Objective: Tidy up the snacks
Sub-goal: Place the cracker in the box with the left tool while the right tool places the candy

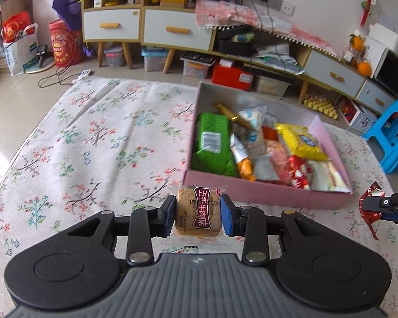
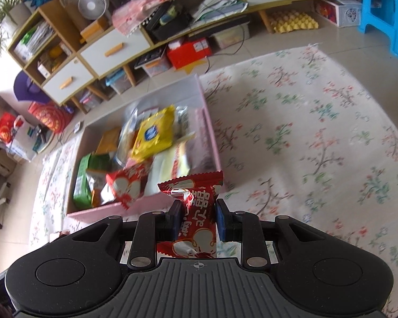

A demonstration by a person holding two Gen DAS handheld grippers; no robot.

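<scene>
Biscuit packet (image 1: pixel 198 213) clamped in left tool (image 1: pixel 198 216), pink box (image 1: pixel 265 192) beyond

The floral cloth (image 1: pixel 92 137) lies bare across the left and centre of the left wrist frame, open to pass over. At centre right the pink box (image 1: pixel 265 193) is crowded with snack packets (image 1: pixel 215 143), its raised walls blocking low approaches.

My left gripper (image 1: pixel 198 216) and right gripper (image 2: pixel 196 218) look alike: black linkage arms with silver round pivot screws, blue pads on my jaws, a ribbed grey housing marked with a small crosshair.
</scene>
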